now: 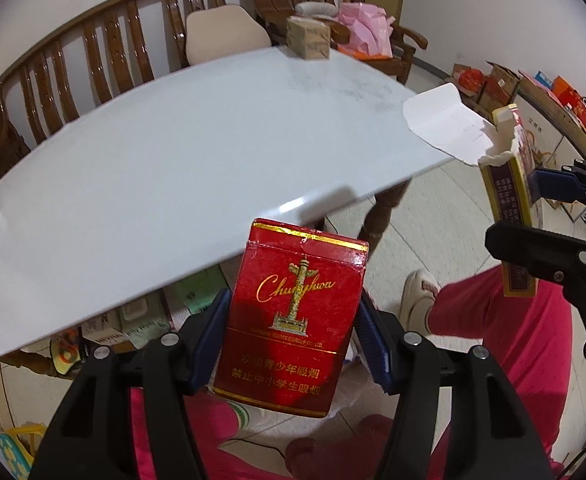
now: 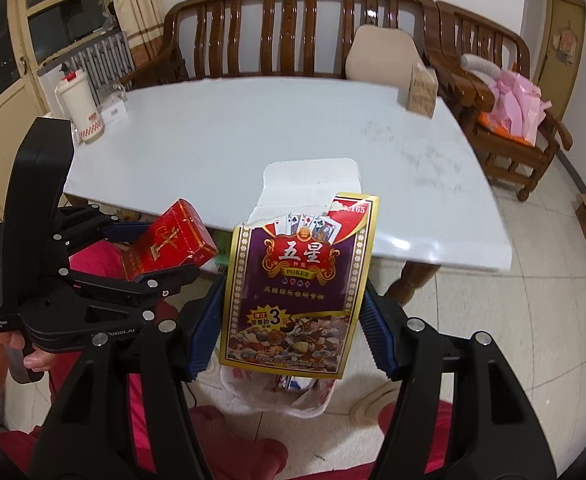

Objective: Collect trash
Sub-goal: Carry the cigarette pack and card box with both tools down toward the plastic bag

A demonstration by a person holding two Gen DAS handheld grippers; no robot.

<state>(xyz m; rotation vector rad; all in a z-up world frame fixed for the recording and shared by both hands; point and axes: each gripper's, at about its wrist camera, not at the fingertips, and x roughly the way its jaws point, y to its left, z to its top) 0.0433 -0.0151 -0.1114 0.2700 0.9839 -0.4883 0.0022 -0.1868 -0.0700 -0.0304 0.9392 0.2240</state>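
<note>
a red cigarette pack (image 1: 293, 320) is clamped by the left gripper (image 1: 293, 340), a torn poker card box (image 2: 297, 280) by the right gripper (image 2: 293, 320); released early, either could miss the white trash bag (image 2: 313, 398) seen at 6 o'clock.

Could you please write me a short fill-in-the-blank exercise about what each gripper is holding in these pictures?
1. The left gripper is shut on a red cigarette pack printed with the brand name ____.
2. The right gripper is shut on a playing-card box labelled with the English word ____.
3. The card box's top flap is torn ____.
4. Below the card box sits a white plastic ____, holding trash.

Missing words: Chunghwa; POKER; open; bag
</note>
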